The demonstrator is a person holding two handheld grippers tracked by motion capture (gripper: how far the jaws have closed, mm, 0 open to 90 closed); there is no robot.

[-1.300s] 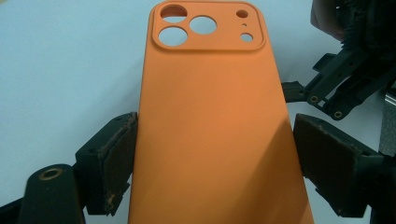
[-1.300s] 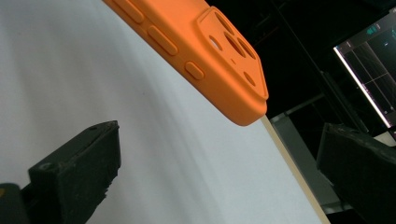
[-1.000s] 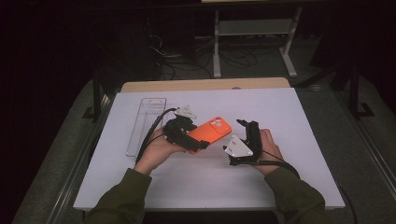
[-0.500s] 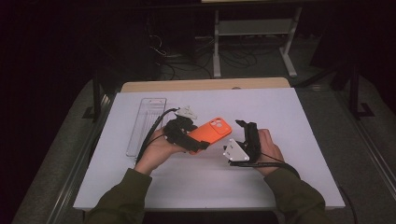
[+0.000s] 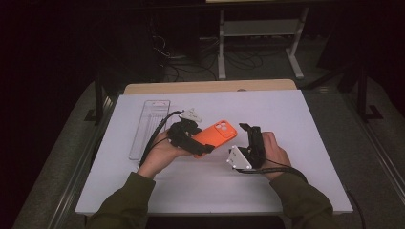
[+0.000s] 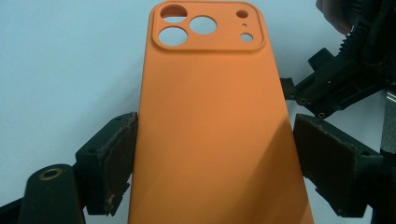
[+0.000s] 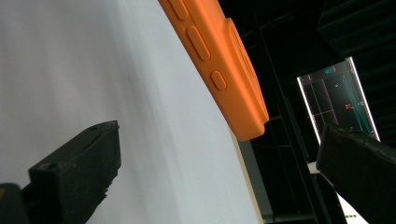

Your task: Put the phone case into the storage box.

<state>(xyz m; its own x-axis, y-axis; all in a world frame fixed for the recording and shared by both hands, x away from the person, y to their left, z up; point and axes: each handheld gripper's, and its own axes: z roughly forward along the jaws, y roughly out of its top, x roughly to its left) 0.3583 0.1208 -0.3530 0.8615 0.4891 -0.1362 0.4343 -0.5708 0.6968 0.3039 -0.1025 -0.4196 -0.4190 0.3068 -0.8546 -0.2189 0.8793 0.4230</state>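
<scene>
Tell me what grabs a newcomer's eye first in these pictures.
The orange phone case stands out at once near the middle of the white table, back up with its camera cutouts showing, its sides between the jaws of the left gripper. Just right of it the right gripper hangs open. A clear plastic package lies at far left.

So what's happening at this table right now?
A person holds a hand-held gripper in each hand over a white table. The left gripper clamps an orange phone case by its long sides, camera cutouts pointing away. The right gripper waits open just beside it. A clear plastic package lies to the left.
</scene>
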